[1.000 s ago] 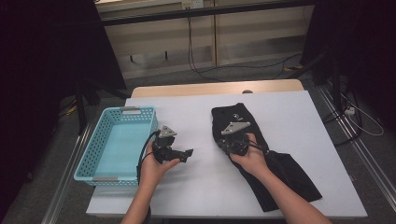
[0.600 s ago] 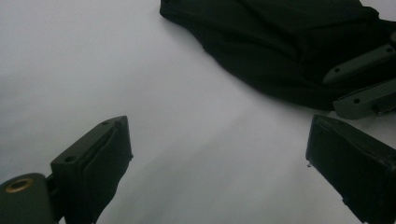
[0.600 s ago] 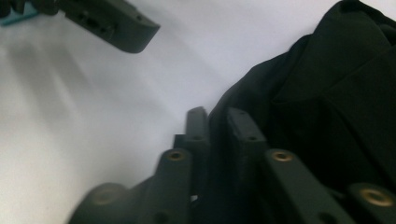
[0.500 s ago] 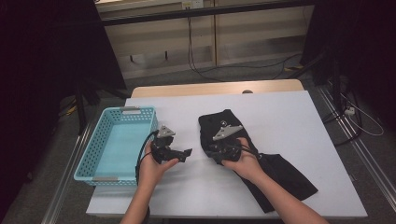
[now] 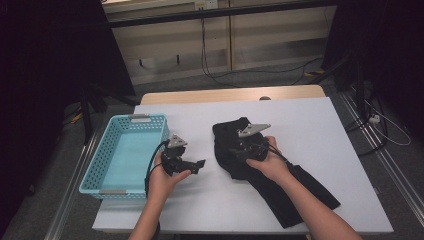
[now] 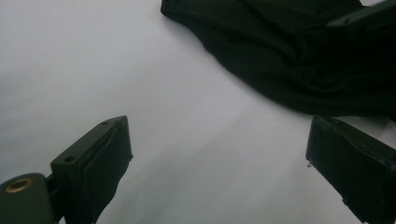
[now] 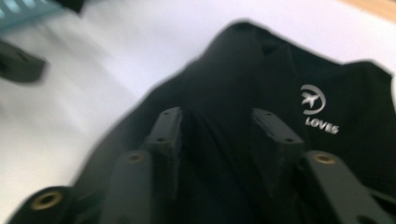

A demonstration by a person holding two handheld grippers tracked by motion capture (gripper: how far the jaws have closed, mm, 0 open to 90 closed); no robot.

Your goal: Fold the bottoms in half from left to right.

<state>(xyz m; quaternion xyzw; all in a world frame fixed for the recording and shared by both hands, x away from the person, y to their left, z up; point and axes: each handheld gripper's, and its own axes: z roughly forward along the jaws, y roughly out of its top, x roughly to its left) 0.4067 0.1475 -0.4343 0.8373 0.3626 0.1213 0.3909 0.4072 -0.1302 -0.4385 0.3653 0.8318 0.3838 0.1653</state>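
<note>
Since a second ago my right gripper (image 5: 240, 149) has dragged the upper end of the black garment (image 5: 280, 190) leftward across the white table (image 5: 310, 125), so the cloth now bunches nearer the middle, and its jaws have just been opening. In the right gripper view (image 7: 217, 140) they stand parted over a raised ridge of the dark fabric, which runs up between them, but the pads do not pinch it, so I count that grip as let go. A small white emblem with the word LOVES (image 7: 317, 112) shows on the garment to the right of the jaws. The garment lies on the right half of the table, crumpled at its far end under my right hand and stretching toward the near right edge beneath my forearm. My left gripper (image 5: 196, 165) has kept its place just beside the turquoise basket (image 5: 105, 165), jaws wide apart and holding nothing; in the left gripper view (image 6: 217, 172) bare table lies between them, with the garment's edge (image 6: 280, 65) beyond.
</note>
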